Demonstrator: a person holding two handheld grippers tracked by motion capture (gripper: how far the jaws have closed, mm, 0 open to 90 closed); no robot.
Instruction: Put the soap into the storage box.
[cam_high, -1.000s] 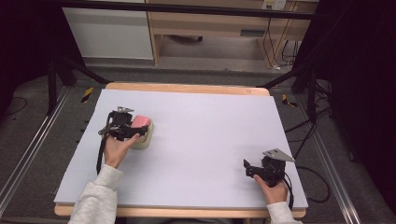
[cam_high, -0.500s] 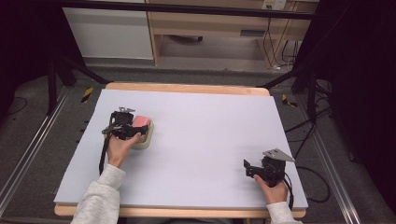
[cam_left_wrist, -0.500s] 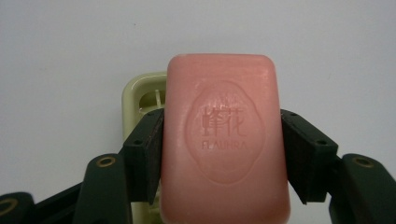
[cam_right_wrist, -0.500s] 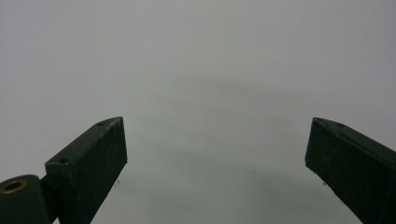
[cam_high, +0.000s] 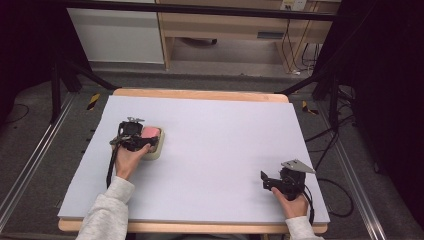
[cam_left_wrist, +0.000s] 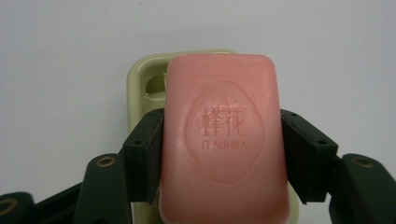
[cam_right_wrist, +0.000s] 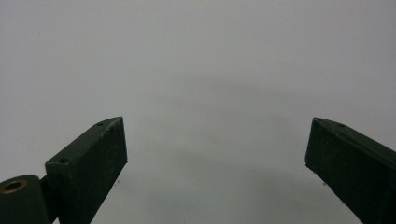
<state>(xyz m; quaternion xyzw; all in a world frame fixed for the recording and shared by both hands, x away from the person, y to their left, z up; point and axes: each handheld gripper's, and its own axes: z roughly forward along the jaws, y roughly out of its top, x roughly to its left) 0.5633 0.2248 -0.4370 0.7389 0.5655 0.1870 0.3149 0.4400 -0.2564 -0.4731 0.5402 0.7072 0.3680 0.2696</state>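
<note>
Lab recording bay, not a home or shop.
White-topped table (cam_high: 210, 150) with a wood edge is sitting on grey floor between metal floor rails (cam_high: 30, 165); black tripod legs (cam_high: 75, 75) and dark curtains are flanking it, loose cables (cam_high: 330, 140) are trailing at right, and a plain wooden bench (cam_high: 225, 30) is standing behind.

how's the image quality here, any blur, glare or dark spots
High view: table evenly lit, surroundings fall into deep shadow, overall soft. Left gripper view: pink soap sharp enough to read its embossed lettering, mild sheen, no hard glare. Right gripper view: flat grey, with a faint shadow between the black tongs.
</note>
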